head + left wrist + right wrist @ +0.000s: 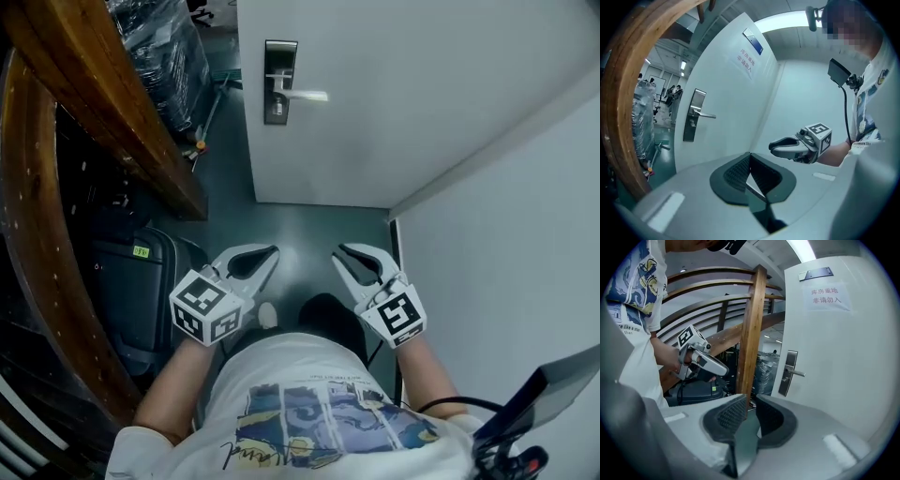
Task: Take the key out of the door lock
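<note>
- White door (403, 94) carries a dark metal lock plate (279, 82) with a lever handle (305, 95), close to the door's left edge in the head view.
- Any key in that lock plate is too small to make out.
- Left tool (272, 251) is closed, with nothing between its jaws. It is held low over the grey-green floor (309, 225), well apart from the door.
- Right tool (339, 252) is beside it, with its jaws slightly apart and empty.
- Wooden railing (112, 103) stands on the left.

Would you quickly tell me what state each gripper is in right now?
Left gripper: jaws closed, holding nothing.
Right gripper: jaws slightly open, holding nothing.
</note>
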`<move>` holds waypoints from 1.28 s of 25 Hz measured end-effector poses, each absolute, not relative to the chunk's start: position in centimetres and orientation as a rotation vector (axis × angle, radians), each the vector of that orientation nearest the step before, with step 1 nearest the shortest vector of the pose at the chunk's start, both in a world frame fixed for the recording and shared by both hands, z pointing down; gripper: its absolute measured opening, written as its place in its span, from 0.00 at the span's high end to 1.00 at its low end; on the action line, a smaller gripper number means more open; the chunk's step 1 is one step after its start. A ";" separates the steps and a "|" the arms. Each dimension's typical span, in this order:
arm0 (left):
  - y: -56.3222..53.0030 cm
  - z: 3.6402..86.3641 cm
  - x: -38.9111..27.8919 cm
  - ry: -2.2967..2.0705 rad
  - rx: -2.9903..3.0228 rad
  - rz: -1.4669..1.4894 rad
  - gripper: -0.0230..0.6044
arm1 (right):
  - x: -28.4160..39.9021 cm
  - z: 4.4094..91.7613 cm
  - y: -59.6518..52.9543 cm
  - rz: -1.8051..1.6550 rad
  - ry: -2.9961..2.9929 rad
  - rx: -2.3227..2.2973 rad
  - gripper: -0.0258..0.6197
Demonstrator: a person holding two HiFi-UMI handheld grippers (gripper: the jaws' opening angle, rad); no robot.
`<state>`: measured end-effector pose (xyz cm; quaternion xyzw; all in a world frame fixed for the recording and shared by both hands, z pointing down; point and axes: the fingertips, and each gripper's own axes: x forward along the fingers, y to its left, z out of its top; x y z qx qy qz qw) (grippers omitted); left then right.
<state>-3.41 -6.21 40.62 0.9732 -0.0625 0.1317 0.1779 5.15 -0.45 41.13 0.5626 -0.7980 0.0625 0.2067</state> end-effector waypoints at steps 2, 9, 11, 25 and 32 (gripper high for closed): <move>-7.7 40.9 -3.1 -0.194 2.737 0.352 0.96 | 5.9 40.8 -2.6 0.141 -2.210 1.532 0.88; -14.3 42.4 -0.5 -0.286 2.698 0.347 0.93 | 10.5 40.1 -11.7 -0.029 -2.205 1.406 0.83; -16.3 42.7 0.4 -0.354 2.674 0.339 0.92 | 11.6 39.8 -14.8 -0.063 -2.241 1.338 0.82; -25.0 45.5 5.0 -0.604 2.453 0.244 0.87 | 16.1 38.5 -30.3 -0.271 -2.313 1.030 0.74; -27.6 46.3 6.2 -0.684 2.394 0.180 0.84 | 15.9 40.9 -33.5 -0.253 -2.355 0.853 0.73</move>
